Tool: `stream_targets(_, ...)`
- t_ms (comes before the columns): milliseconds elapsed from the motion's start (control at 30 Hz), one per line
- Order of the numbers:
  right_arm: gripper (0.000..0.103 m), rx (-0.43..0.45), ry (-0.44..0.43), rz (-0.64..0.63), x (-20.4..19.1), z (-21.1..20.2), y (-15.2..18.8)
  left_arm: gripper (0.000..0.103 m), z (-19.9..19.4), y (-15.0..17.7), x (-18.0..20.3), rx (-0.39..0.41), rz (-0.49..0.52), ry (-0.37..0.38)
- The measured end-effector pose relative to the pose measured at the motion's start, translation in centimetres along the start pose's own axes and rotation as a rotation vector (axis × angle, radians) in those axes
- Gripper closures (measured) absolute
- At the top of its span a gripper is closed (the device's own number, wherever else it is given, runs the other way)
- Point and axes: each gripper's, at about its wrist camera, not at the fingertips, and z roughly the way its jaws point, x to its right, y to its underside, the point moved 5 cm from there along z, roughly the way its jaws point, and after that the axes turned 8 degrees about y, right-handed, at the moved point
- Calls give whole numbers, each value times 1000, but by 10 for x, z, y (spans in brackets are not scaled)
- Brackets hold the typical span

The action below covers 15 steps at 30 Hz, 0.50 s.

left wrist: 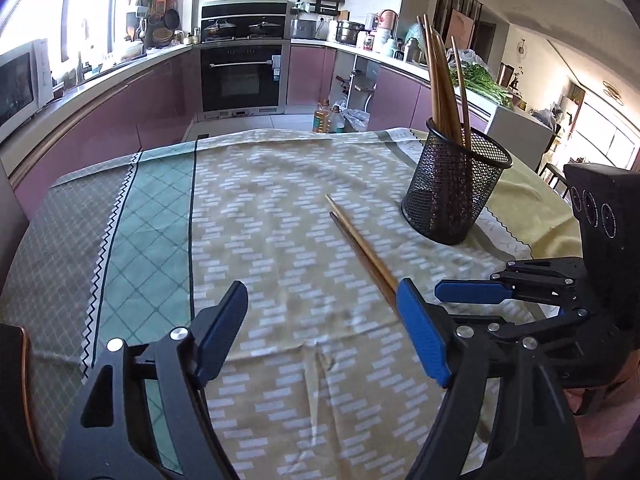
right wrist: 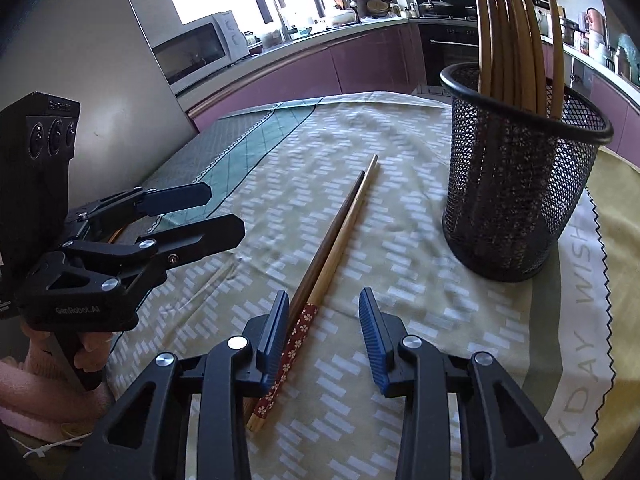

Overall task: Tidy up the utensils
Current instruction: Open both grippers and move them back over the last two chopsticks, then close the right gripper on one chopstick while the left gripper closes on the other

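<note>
Lying side by side on a patterned tablecloth (right wrist: 400,248), two loose chopsticks (right wrist: 336,240) await sorting in a home kitchen. One is darker, the other pale with a red floral wrap at its near end, and their tips point toward the far side of the table. The right gripper (right wrist: 324,340) hangs low over their near ends, its blue-padded jaws spread apart; the left pad sits just beside the wrapped handle, though contact cannot be told. To the right stands a black mesh holder (right wrist: 516,208), upright on the cloth and well stocked with more wooden chopsticks (right wrist: 508,32) that lean against its rim. From the left wrist view, the left gripper (left wrist: 320,332) hovers above the cloth with its fingers wide apart and nothing between them, the loose pair (left wrist: 360,248) running diagonally away from its right pad toward the table's middle. The mesh holder (left wrist: 452,188) sits far right in that view. Purple cabinets (left wrist: 132,112) and a built-in oven (left wrist: 240,76) line the far wall.
</note>
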Motion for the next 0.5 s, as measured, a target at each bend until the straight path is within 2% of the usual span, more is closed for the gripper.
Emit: stream_targets(500, 77, -15, 33, 31, 7, 4, 1, 36, 10, 3, 7, -35, 11, 30)
